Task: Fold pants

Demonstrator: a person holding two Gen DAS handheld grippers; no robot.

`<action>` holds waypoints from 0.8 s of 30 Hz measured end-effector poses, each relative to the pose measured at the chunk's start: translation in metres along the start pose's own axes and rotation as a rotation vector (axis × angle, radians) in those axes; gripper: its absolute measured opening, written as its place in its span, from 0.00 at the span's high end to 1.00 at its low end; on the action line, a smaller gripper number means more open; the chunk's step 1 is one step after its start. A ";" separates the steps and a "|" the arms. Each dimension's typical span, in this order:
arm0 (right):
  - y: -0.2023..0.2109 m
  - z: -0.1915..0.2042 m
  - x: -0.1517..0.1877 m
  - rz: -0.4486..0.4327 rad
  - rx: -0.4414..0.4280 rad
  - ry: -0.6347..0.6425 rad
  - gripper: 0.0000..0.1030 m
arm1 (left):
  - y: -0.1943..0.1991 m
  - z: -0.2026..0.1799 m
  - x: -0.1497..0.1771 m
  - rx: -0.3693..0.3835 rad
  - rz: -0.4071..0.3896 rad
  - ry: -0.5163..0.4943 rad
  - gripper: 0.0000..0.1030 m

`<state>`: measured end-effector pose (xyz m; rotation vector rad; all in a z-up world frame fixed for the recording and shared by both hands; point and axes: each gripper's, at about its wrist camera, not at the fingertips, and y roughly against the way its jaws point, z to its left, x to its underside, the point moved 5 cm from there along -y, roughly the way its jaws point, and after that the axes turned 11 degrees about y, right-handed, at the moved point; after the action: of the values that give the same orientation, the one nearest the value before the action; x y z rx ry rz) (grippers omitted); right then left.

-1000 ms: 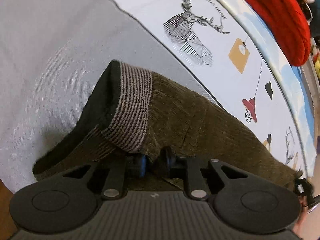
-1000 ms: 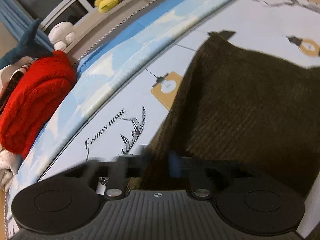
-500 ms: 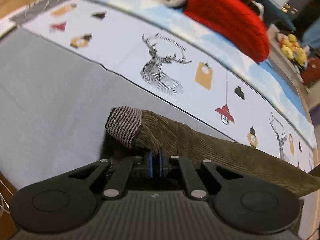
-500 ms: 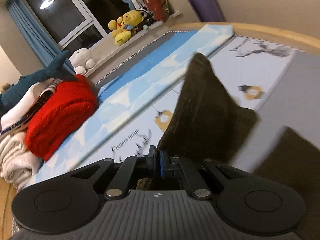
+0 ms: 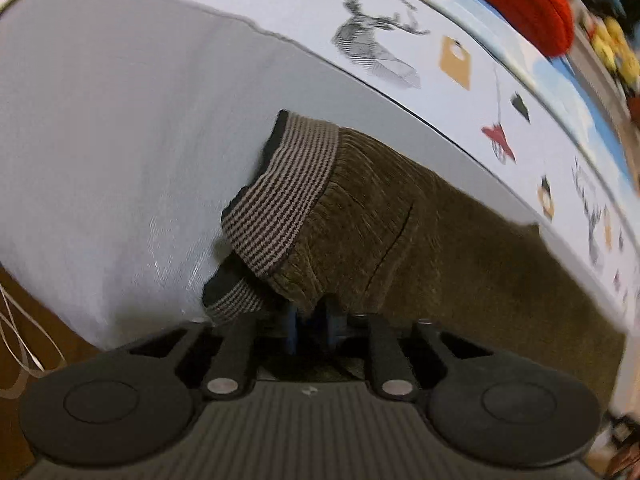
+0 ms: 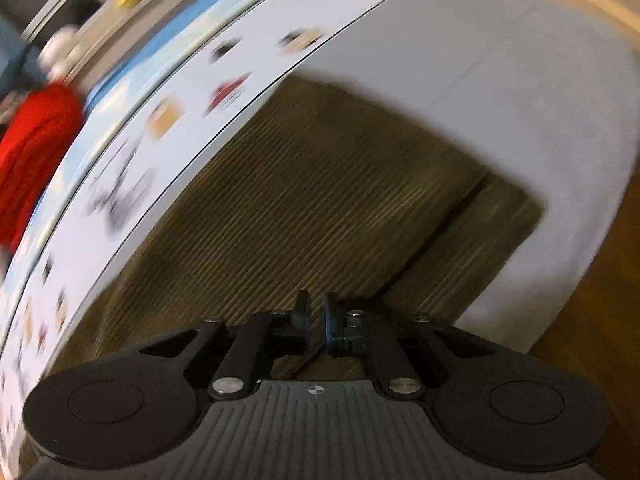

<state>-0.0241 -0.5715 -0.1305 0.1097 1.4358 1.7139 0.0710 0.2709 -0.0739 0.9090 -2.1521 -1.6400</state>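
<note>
The olive-brown corduroy pants (image 5: 400, 232) have a striped knit waistband (image 5: 288, 196) and lie on the grey sheet (image 5: 120, 140). My left gripper (image 5: 310, 320) is shut on the pants just behind the waistband, which bunches up over the fingers. In the right wrist view the pants (image 6: 300, 200) lie spread flat with a folded layer on top. My right gripper (image 6: 316, 316) is nearly closed, with pants fabric between its fingers. This view is motion-blurred.
A patterned cloth with deer and lamp prints (image 5: 400, 52) borders the grey sheet. A red knit garment (image 5: 520, 0) lies at the far edge and also shows in the right wrist view (image 6: 36, 152). Wooden floor (image 6: 592, 340) shows past the bed's near edge. Plush toys (image 5: 616, 48) sit far off.
Both grippers came down toward the bed with the pants. The lifted part that the right gripper held up now lies flat on the rest. The waistband is lower and spread wider.
</note>
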 end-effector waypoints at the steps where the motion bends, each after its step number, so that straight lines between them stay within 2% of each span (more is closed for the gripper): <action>1: -0.004 -0.012 -0.003 -0.001 0.015 -0.064 0.72 | -0.002 0.002 -0.001 -0.004 0.004 0.027 0.59; 2: -0.007 -0.023 -0.007 -0.005 0.020 -0.127 0.66 | -0.004 0.003 -0.002 -0.013 0.003 0.038 0.53; 5: -0.017 -0.041 -0.019 -0.028 0.009 -0.230 0.65 | -0.008 0.002 -0.005 -0.021 -0.007 0.048 0.50; 8: -0.028 -0.045 -0.026 -0.033 0.020 -0.246 0.63 | -0.010 0.006 -0.010 -0.034 -0.017 0.075 0.50; 12: -0.035 -0.045 -0.023 -0.045 0.064 -0.271 0.66 | -0.017 0.006 -0.014 -0.048 -0.012 0.109 0.50; 13: -0.035 -0.042 -0.024 -0.050 0.082 -0.254 0.68 | -0.018 0.005 -0.014 -0.056 -0.014 0.105 0.50; 15: -0.038 -0.037 -0.027 -0.055 0.112 -0.211 0.92 | -0.023 0.002 -0.016 -0.071 -0.025 0.087 0.52; 16: -0.038 -0.035 -0.028 -0.062 0.113 -0.196 0.92 | -0.025 0.000 -0.017 -0.082 -0.030 0.078 0.55; 18: -0.036 -0.032 -0.032 -0.087 0.110 -0.175 0.94 | -0.025 -0.002 -0.016 -0.102 -0.049 0.050 0.72; 20: -0.026 -0.025 -0.041 -0.144 0.062 -0.171 0.94 | -0.019 -0.004 -0.017 -0.091 -0.079 0.031 0.80; 21: -0.013 -0.018 -0.048 -0.205 0.008 -0.158 0.94 | -0.012 -0.007 -0.018 -0.077 -0.111 0.017 0.82; 24: 0.042 0.009 -0.068 -0.459 -0.142 -0.044 0.95 | 0.029 -0.020 -0.023 0.046 -0.272 -0.008 0.85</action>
<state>-0.0003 -0.6069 -0.0625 -0.2414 1.1905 1.4150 0.0907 0.2747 -0.0376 1.2586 -2.1569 -1.7215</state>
